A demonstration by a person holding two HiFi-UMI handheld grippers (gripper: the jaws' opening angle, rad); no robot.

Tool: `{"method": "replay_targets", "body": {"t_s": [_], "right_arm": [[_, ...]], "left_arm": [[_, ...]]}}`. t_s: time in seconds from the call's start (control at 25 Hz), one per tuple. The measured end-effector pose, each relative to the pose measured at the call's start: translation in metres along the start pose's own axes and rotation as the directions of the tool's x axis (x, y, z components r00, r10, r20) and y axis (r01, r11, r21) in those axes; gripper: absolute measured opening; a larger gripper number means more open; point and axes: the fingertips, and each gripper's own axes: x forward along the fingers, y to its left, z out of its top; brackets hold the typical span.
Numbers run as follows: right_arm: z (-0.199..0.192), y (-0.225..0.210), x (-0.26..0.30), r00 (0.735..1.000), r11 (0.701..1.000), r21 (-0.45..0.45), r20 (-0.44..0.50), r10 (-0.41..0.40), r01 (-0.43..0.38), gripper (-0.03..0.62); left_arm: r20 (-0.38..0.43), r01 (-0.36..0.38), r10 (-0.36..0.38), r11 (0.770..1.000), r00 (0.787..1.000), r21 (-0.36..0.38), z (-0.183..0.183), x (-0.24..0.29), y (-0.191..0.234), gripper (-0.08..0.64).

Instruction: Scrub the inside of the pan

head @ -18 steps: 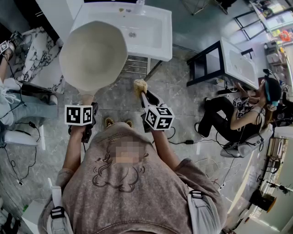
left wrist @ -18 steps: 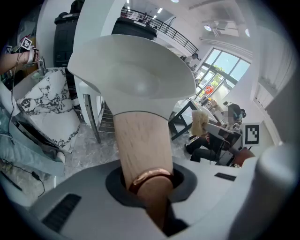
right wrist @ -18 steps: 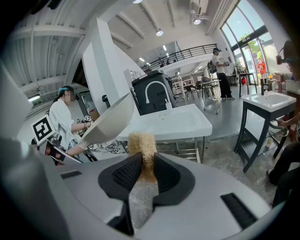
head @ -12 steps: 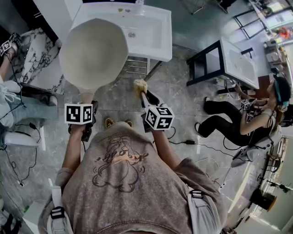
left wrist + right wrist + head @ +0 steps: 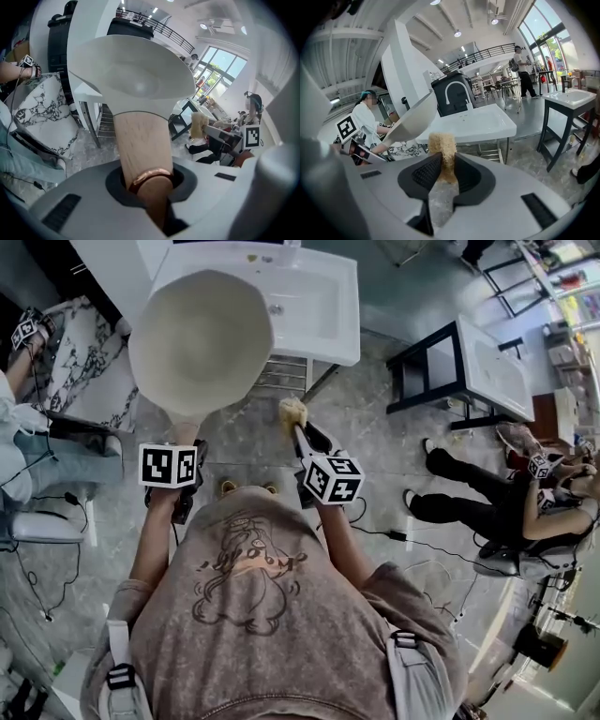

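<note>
Left tool (image 5: 150,185) clamped on wooden handle (image 5: 140,140), just ahead of copper ring (image 5: 149,177). Right tool (image 5: 443,176) shut on scrub pad (image 5: 442,146); pad sticks out past jaws.

Pan (image 5: 200,341) held in air, tilted, in front of person, before white sink (image 5: 319,296). Pad near pan rim, not touching.

Handling, judged:
- pan rigid, probably heavy out on long handle
- grip handle firmly
- smooth inside likely slick
- pad light, soft, fibrous, squashes under press

Look: pan cream-white, deep, faceted rim, inside looks clean.
</note>
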Motion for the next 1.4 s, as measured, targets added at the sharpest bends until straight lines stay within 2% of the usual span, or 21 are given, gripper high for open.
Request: {"method": "replay_targets", "body": {"t_s": [0.36, 0.6, 1.08, 1.4], "right_arm": [[0.001, 0.006, 0.006, 0.999, 1.0, 0.008, 0.029, -0.017, 0.017, 0.099], [0.015, -0.002, 0.021, 0.999, 1.0, 0.011, 0.044, -0.028, 0.027, 0.1], [0.093, -0.061, 0.097, 0.995, 0.999, 0.019, 0.091, -0.046, 0.044, 0.1], [0.156, -0.1, 0.134, 0.994, 0.999, 0.005, 0.105, -0.033, 0.033, 0.1]], "left_arm": [[-0.054, -0.007, 0.011, 0.998, 0.999, 0.061, -0.001, 0.001, 0.029, 0.052], [-0.082, 0.024, -0.02, 0.998, 0.996, 0.051, 0.006, 0.011, 0.032, 0.052], [-0.152, 0.043, -0.027, 0.994, 0.988, 0.1, 0.085, 0.066, 0.04, 0.052], [-0.203, 0.064, -0.043, 0.993, 0.978, 0.1, 0.139, 0.098, 0.03, 0.054]]}}
